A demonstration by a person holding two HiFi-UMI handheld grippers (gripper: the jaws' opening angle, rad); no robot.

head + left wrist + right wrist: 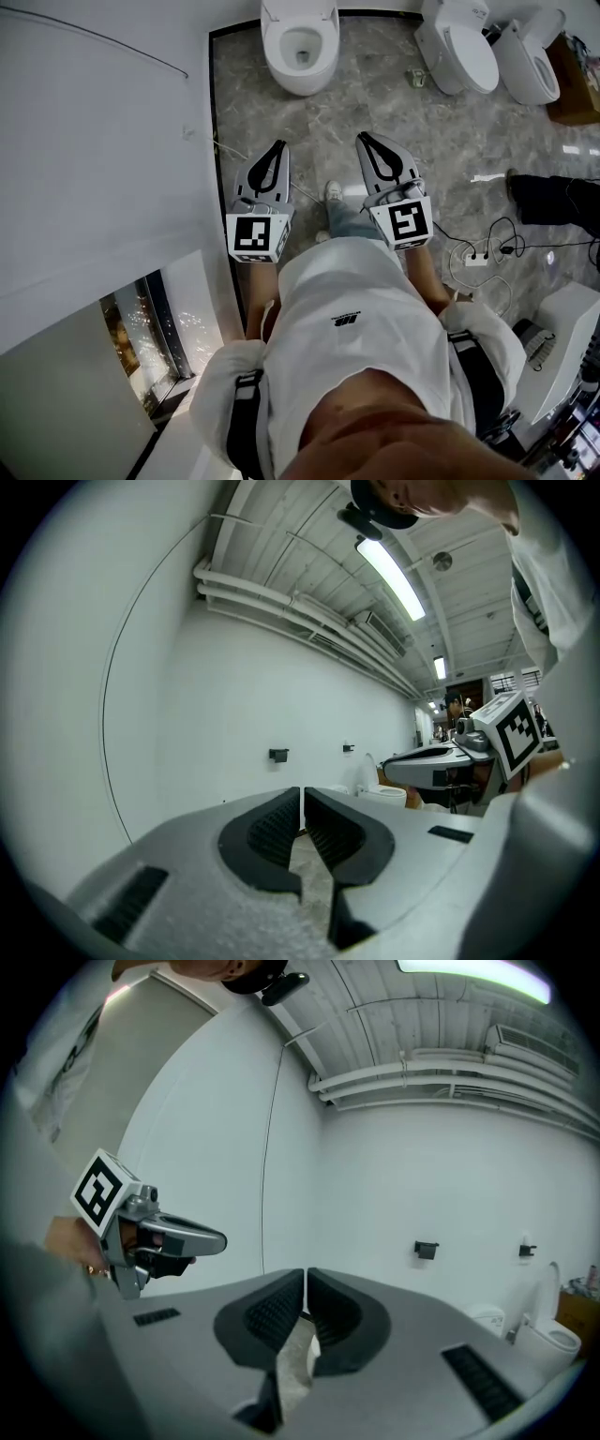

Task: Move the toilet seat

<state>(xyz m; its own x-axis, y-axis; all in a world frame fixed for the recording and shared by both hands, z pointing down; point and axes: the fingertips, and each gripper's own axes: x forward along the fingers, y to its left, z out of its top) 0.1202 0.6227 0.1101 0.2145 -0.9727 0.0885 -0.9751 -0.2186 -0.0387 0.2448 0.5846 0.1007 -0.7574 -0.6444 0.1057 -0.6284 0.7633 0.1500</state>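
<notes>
Left hand-held gripper and right hand-held gripper are pointing level, jaws together on nothing. I am facing the toilet seat, lying well ahead, long axis running toward me, slightly nearer my left one.

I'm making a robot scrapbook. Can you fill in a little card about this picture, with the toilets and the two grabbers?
Floor: grey marble
Left gripper: jaws shut, empty, pointing ahead
Right gripper: jaws shut, empty, pointing ahead
Nearest toilet: straight ahead, bowl uncovered, nothing touching it
Other toilets: two, to its right, lids down
Power strip: on the floor at the right, with cables
</notes>
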